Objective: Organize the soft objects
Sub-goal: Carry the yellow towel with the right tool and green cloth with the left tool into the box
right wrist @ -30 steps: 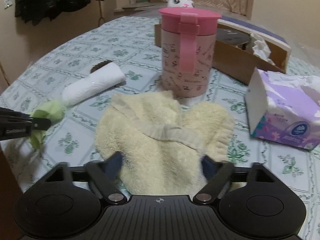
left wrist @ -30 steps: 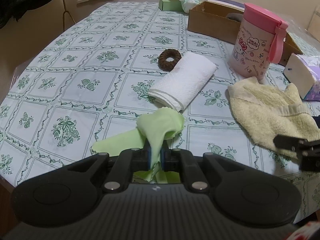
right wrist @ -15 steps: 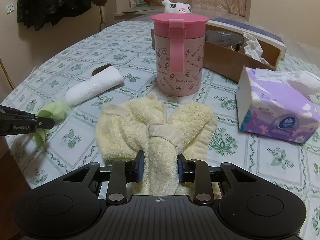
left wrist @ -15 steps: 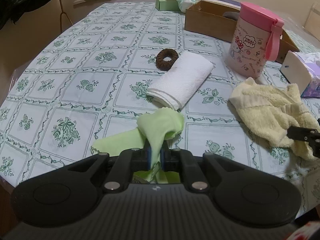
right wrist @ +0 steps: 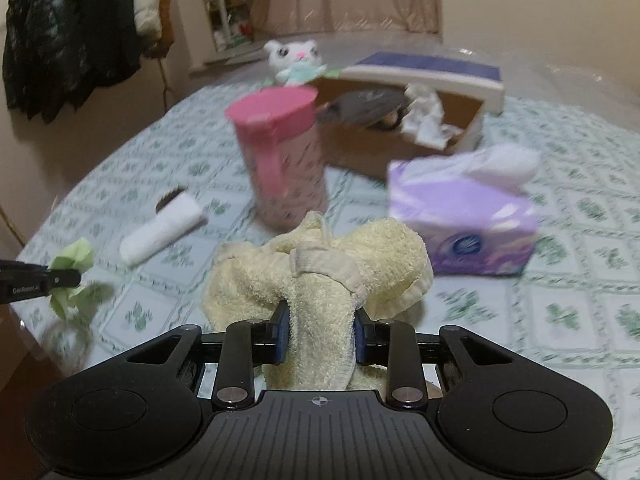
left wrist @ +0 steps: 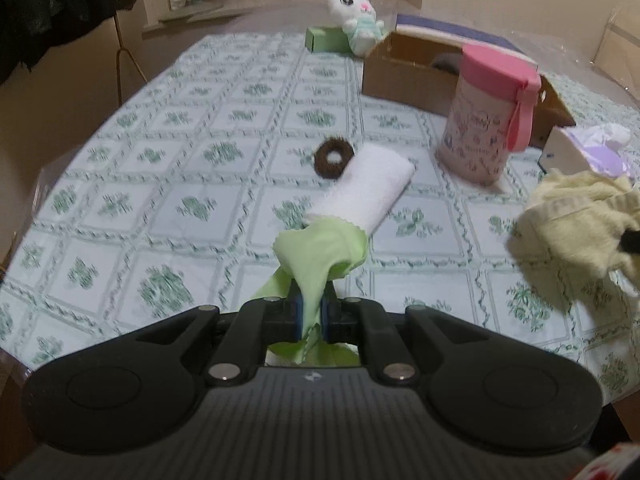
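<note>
My left gripper [left wrist: 310, 314] is shut on a light green cloth [left wrist: 324, 250], which bunches above the jaws and hangs off the table. My right gripper [right wrist: 320, 336] is shut on a pale yellow terry towel [right wrist: 320, 272], gathered into a lump and raised above the tablecloth. The same towel [left wrist: 576, 224] shows at the right edge of the left wrist view, and the green cloth [right wrist: 74, 256] with the left gripper's finger [right wrist: 40, 282] at the left of the right wrist view. A rolled white towel [left wrist: 366, 190] and a brown hair scrunchie [left wrist: 333, 154] lie mid-table.
A pink lidded cup [left wrist: 486, 114] stands behind the towels. A purple tissue box [right wrist: 460, 216] sits to its right. An open cardboard box [right wrist: 400, 128] holds dark and white cloth items. A plush bunny [left wrist: 354, 10] and a green box [left wrist: 324, 38] are at the far end.
The right gripper closed on the yellow towel and lifted it off the table. The left gripper rose with the green cloth, pulling it up from the tablecloth.
</note>
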{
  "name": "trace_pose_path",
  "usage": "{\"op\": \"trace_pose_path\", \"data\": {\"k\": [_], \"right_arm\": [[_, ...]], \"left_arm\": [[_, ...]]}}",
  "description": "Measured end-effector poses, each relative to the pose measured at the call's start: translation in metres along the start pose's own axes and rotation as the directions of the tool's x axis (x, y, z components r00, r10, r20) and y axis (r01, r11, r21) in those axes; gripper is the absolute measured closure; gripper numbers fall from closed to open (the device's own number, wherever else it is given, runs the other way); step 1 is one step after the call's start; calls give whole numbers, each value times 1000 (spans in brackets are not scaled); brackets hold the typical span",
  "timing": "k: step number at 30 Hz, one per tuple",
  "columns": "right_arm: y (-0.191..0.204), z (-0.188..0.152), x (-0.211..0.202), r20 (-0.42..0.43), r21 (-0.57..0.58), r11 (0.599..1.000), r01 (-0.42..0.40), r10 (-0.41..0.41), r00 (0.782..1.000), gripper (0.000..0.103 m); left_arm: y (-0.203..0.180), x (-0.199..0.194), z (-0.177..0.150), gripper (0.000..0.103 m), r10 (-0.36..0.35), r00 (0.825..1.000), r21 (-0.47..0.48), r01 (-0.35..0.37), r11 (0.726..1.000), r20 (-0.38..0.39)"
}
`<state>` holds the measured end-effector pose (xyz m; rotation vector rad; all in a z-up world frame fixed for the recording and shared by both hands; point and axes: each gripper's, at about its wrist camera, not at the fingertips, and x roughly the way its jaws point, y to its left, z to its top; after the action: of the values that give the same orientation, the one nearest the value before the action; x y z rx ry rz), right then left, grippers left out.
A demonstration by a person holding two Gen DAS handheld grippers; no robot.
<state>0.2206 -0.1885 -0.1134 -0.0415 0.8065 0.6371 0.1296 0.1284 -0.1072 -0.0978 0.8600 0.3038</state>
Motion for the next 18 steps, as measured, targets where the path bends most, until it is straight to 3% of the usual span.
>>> {"op": "trace_pose_path", "data": {"k": [9, 18], "right_arm": [[-23, 32, -37, 96, 62, 998, 20, -26, 995, 73], [-44, 65, -47, 174, 109, 994, 30, -49, 984, 73]], "left_arm": [[4, -12, 33, 94, 10, 997, 56, -15, 998, 82], [-4, -9, 83, 94, -40, 984, 127, 18, 992, 171]]}}
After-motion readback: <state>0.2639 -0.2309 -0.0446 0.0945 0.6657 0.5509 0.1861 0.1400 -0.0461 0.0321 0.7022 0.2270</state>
